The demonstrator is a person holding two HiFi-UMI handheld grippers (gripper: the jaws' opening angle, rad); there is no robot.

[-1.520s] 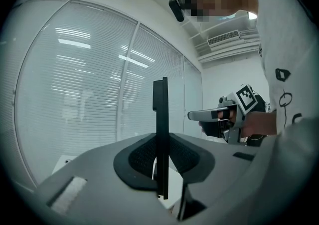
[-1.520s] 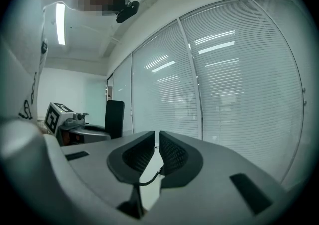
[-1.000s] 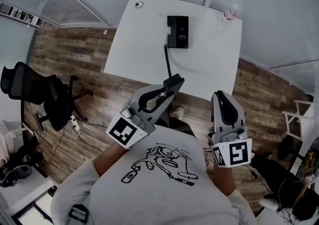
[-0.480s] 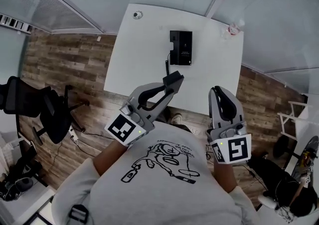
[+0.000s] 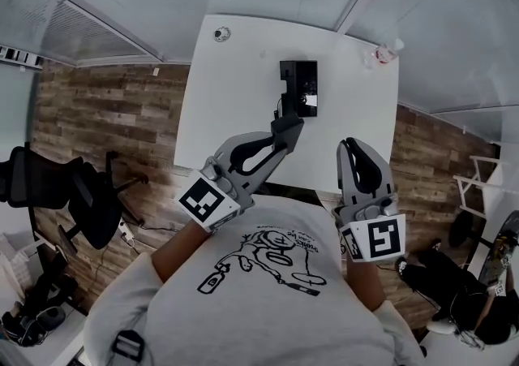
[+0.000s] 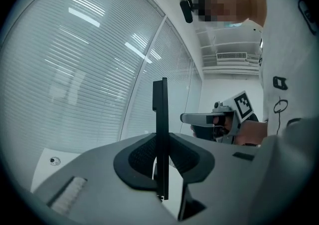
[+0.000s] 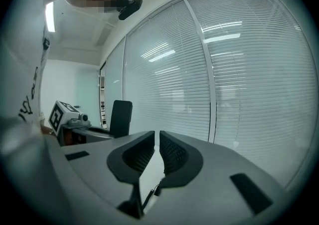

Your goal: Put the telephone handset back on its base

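The black telephone base [image 5: 298, 88] lies on the white table [image 5: 227, 105], toward its far side. My left gripper [image 5: 280, 135] is shut on the black handset [image 5: 289, 124], held in the air just in front of the base, above the table's near edge. A dark cord [image 5: 284, 106] runs from the base to the handset. In the left gripper view the handset [image 6: 160, 109] stands edge-on as a thin black slab between the pads. My right gripper [image 5: 357, 153] is shut with nothing in it, to the right, below the table's near edge.
A clear bottle [image 5: 388, 51] stands at the table's far right corner and a round grommet [image 5: 220, 33] sits at the far left. A black office chair [image 5: 57, 186] stands on the wood floor to the left. Glass walls with blinds [image 7: 249, 69] lie beyond the table.
The table and base have come nearer in the head view. My left gripper, with the handset, now sits closer to the base. The right gripper has kept its place beside it.
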